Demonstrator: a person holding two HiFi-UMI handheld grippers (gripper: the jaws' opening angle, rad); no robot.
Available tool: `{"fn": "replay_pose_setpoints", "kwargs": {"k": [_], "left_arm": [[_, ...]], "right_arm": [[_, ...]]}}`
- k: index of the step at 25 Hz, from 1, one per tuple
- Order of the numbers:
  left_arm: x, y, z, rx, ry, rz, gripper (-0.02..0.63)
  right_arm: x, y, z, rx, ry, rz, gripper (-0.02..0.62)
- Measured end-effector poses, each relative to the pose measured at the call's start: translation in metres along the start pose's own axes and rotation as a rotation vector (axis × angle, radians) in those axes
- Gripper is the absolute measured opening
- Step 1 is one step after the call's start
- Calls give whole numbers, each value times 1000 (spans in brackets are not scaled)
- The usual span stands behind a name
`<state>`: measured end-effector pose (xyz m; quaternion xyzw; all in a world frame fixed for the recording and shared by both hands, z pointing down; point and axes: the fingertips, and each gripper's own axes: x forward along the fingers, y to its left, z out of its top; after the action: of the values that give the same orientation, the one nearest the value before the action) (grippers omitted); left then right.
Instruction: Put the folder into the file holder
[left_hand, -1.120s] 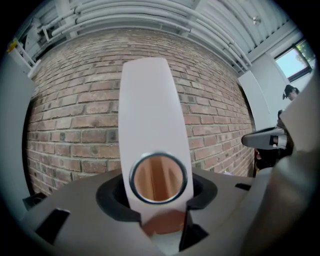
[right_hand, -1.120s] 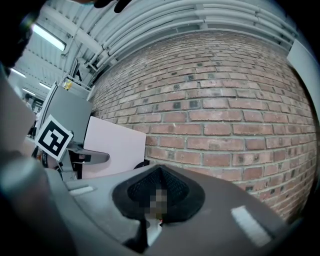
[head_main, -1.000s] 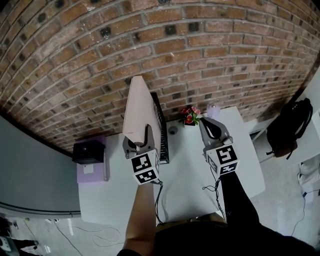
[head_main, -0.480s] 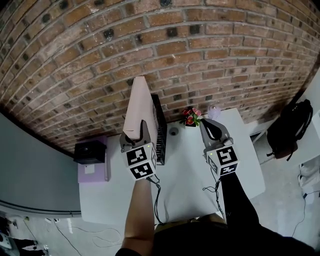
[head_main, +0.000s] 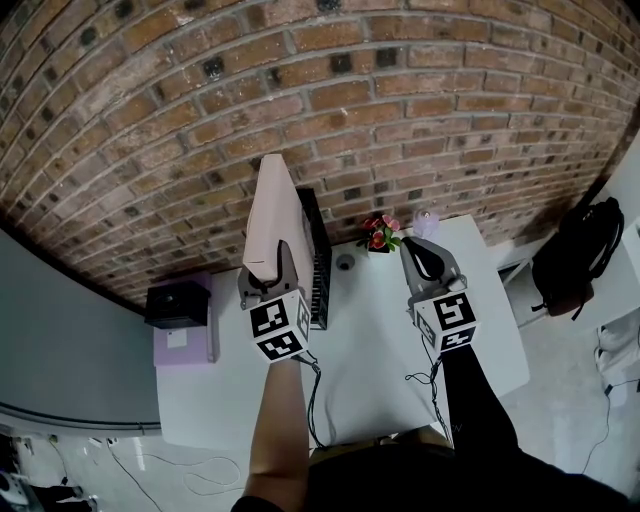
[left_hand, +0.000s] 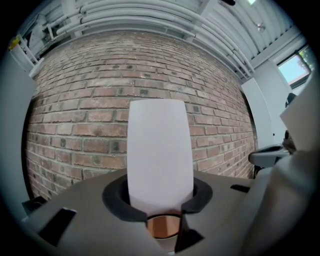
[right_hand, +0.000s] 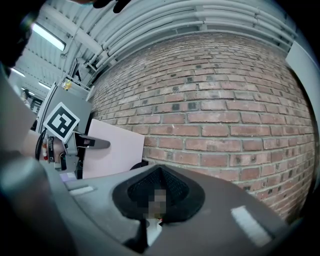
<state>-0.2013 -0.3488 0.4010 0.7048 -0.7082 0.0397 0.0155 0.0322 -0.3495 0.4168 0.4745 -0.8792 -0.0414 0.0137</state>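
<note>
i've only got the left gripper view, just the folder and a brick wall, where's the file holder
Observer: The head view shows the black file holder standing on the white table, just right of the folder.
Operator: is the folder in it yet
Observer: It doesn't look so. The folder is upright beside the file holder, clamped in the left gripper, whose jaws have just been closing on it.
Operator: and the right gripper
Observer: The right gripper is empty, jaws together, above the table near some flowers.
</note>
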Motion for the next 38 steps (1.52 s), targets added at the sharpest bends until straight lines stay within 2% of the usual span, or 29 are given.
{"fn": "replay_pose_setpoints", "kwargs": {"k": [5,8,13,38], "left_arm": [[-2,-2,5,-44,-45,-42,126],[-2,-5,-1,-39,-59,-66,126],[-1,-6,-23,-42,-25,-78,126],[2,-6,-61,-32,49,-86,133]], "right_arm": [[2,3,-1,2,2,8,0],[3,3,-3,2,6,8,0],[3,0,-6,0,12,4,0],[8,7,-11,2,26,15,0]]}}
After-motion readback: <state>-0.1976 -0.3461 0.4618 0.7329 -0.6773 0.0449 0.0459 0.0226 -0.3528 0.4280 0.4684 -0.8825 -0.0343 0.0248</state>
